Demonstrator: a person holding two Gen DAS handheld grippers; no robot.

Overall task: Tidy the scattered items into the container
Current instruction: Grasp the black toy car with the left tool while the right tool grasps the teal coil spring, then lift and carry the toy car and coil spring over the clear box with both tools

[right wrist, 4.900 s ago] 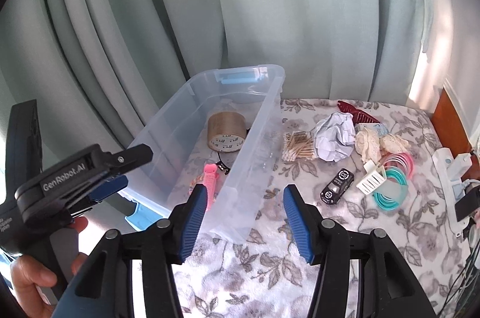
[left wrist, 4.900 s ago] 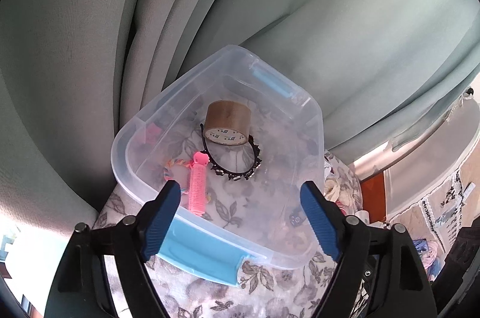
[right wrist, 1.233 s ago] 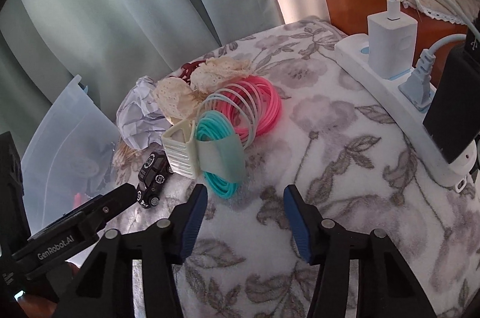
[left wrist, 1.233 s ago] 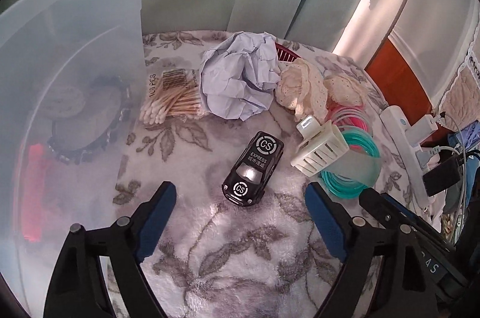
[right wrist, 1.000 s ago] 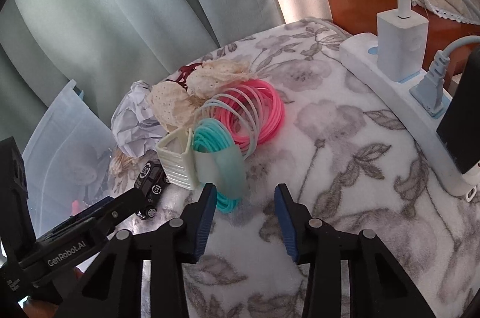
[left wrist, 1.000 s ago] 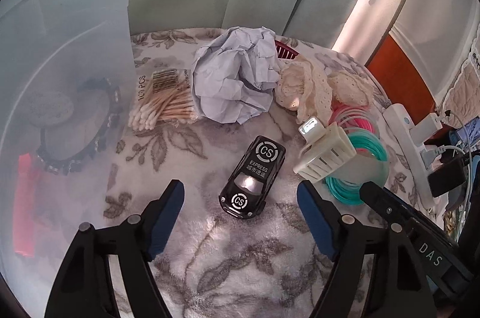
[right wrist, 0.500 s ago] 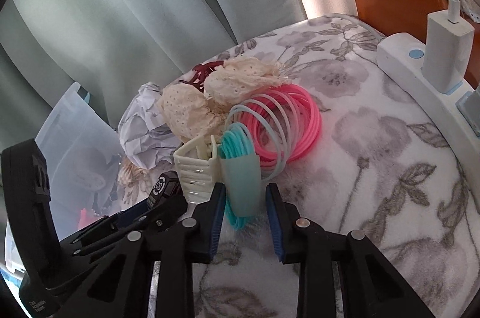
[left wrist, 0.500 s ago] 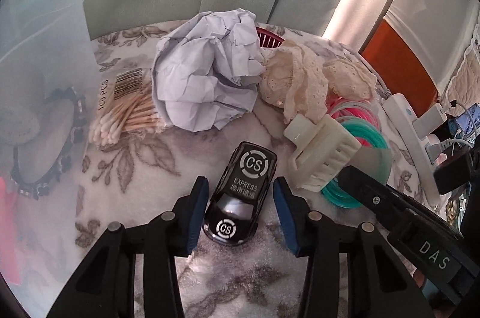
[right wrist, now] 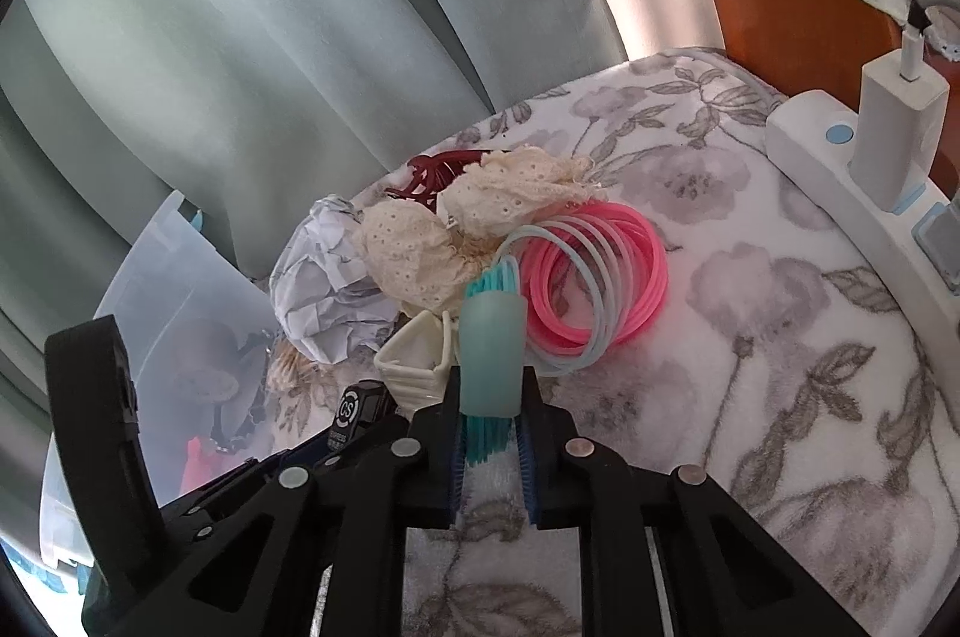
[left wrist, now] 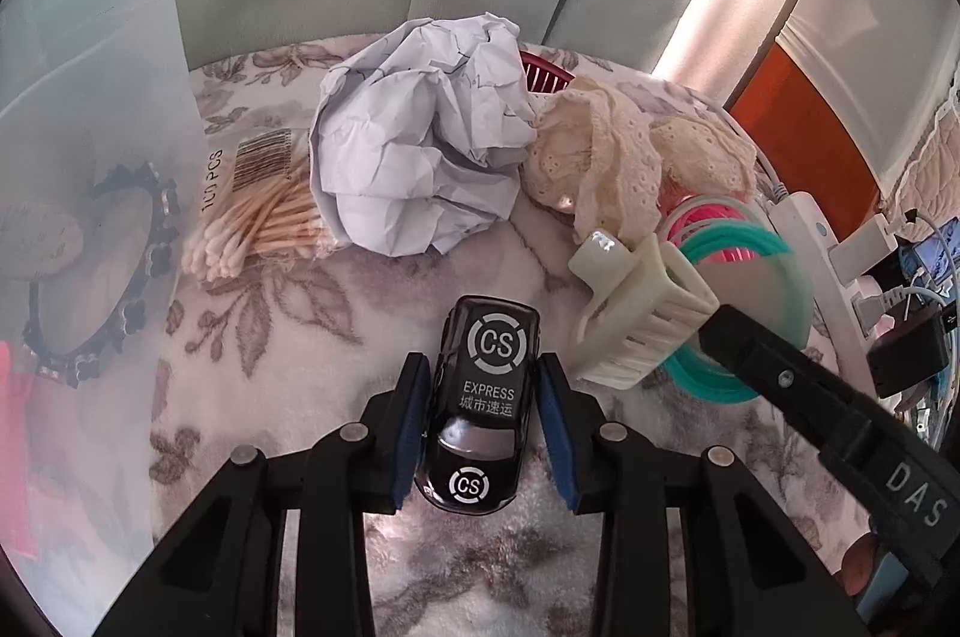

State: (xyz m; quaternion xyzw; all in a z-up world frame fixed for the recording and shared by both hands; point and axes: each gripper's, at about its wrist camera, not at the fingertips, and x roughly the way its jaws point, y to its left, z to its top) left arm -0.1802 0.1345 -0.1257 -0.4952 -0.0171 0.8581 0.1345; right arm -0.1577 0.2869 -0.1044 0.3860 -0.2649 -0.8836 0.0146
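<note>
The glossy black toy car (left wrist: 486, 397) printed with "CS EXPRESS" sits on the plush grey floral blanket (left wrist: 270, 337), held between the blue pads of the left gripper (left wrist: 485, 424), which is clamped against its two flanks. Its long axis runs along the fingers, towards 12 o'clock, so a straight lift should bring it away cleanly. The clear plastic storage bin (left wrist: 90, 96) stands at 9 to 10 o'clock of that gripper, the nearer of the two to it.

The right gripper (right wrist: 491, 448) is closed on the bundle of teal rubber bands in a frosted sleeve (right wrist: 492, 355), which points to 12 o'clock; the bands look soft and springy. Touching it at 10 o'clock is a ribbed cream plastic hair claw (right wrist: 417, 358), hard and likely to be dragged along.

Beyond lie pink rubber bands (right wrist: 606, 271), cream lace fabric (right wrist: 480, 217), crumpled pale paper (left wrist: 420, 132) and a packet of wooden cotton swabs (left wrist: 258, 223).
</note>
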